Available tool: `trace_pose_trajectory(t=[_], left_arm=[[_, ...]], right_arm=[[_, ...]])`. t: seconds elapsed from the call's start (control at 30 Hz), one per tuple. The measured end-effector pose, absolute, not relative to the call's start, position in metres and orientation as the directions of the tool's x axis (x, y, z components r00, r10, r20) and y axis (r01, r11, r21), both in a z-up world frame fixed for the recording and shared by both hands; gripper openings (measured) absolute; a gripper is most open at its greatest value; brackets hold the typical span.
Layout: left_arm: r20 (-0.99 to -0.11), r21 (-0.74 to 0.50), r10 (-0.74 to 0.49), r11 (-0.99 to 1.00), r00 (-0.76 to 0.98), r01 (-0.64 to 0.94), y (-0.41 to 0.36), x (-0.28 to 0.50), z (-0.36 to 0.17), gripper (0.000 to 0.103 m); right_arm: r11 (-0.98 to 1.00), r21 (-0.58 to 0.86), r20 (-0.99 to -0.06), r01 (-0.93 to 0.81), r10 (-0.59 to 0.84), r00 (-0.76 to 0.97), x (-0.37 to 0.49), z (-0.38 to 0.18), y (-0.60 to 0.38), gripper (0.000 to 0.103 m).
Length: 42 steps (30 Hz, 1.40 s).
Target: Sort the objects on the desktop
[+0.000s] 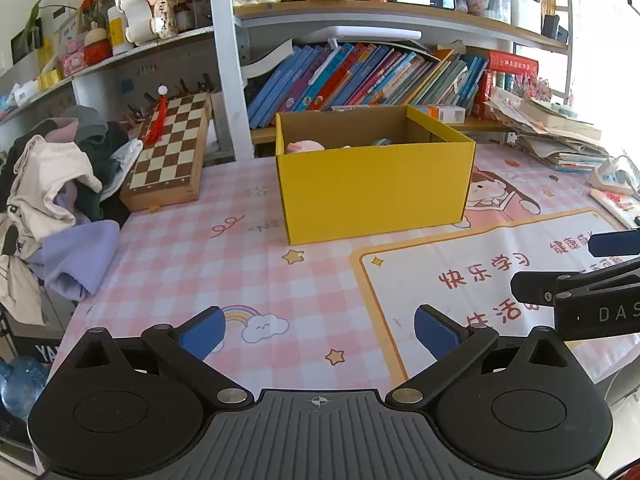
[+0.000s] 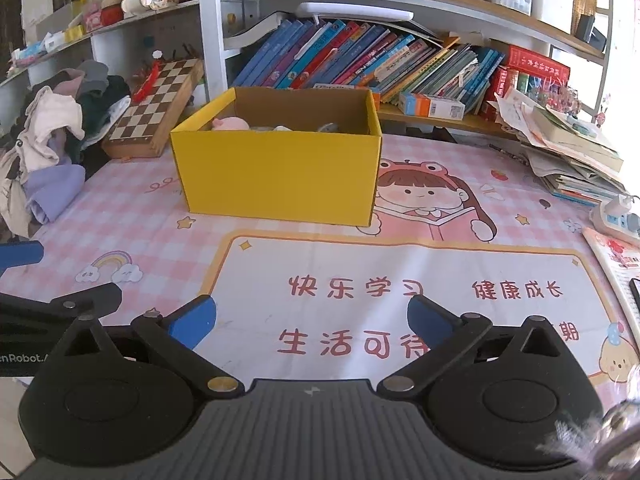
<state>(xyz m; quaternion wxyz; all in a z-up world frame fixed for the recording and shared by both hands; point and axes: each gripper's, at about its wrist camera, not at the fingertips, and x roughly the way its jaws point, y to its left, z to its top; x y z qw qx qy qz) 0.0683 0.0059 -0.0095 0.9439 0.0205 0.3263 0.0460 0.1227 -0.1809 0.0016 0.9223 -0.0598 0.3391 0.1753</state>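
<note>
From the left wrist we see our left gripper held above the desk mat with its blue pads spread wide and nothing between them. The yellow box stands ahead of it, open at the top, well apart from the fingers. Over its rim we can make out a pink soft toy and some smaller bits we cannot identify. Our right gripper pokes in from the right edge. A chessboard leans at the left beside a heap of clothes.

From the right wrist our right gripper also hangs released and empty over the printed mat, the box straight ahead and the pink toy at its back left corner. A stack of papers sits at the right.

We judge the box to be light corrugated card, stiff at the corners but apt to flex along its walls; we would pinch a top rim close to a corner. The toy looks soft and squashy, easy to grip anywhere.
</note>
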Motion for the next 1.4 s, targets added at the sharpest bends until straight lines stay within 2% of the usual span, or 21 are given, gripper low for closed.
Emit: trace_pose_trajectory(t=[1.4], left_arm=[[-0.63, 0.07, 0.11, 0.994, 0.769, -0.084, 0.01, 0.055, -0.01, 0.103]], right_arm=[[0.92, -0.005, -0.653, -0.392, 0.294, 0.698, 0.106, 0.001, -0.174, 0.103]])
